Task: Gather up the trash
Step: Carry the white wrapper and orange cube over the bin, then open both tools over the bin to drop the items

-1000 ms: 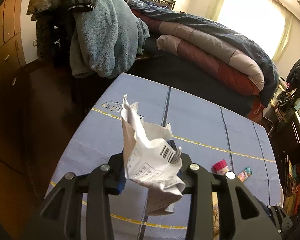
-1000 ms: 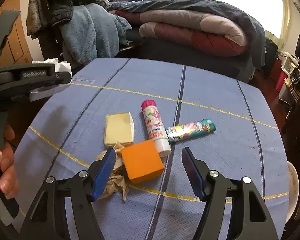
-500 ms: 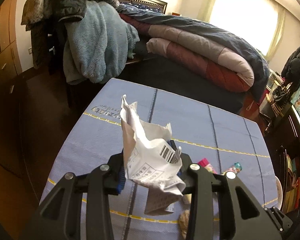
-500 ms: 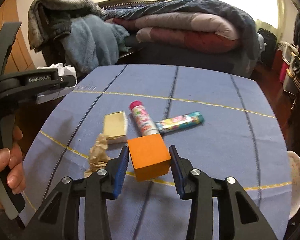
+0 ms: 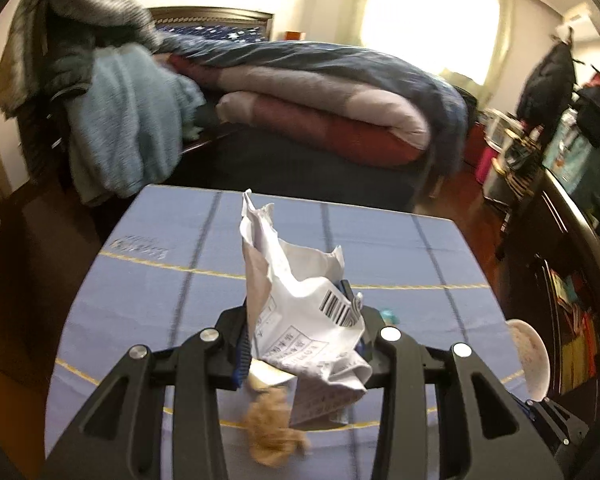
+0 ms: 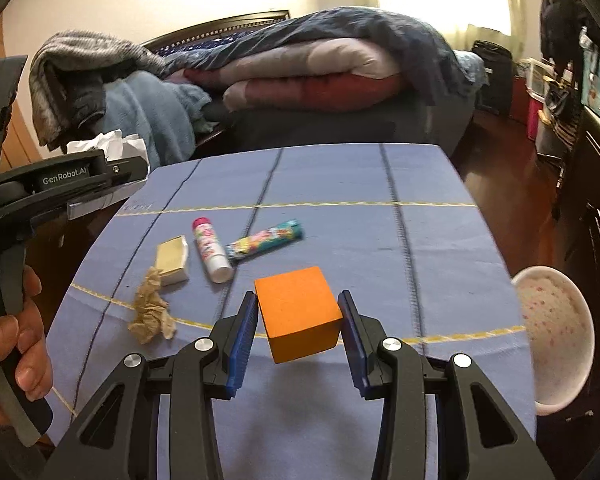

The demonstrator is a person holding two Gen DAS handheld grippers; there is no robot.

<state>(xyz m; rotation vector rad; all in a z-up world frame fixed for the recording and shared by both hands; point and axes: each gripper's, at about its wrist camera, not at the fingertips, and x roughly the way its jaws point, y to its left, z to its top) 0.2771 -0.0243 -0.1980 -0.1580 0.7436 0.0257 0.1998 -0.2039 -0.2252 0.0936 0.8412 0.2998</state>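
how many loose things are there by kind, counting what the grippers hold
crumpled paper: 2 (white paper, brown paper)
tubes: 2 (white tube, colourful tube)
blocks: 2 (orange block, yellow block)
bowl: 1
total: 7

Right gripper: one second back its jaws stood wide around the orange block on the blue cloth; now they are clamped on the block, which is raised off the cloth and sits nearer the pink speckled bowl. The brown paper wad, formerly touching the block, now lies apart.
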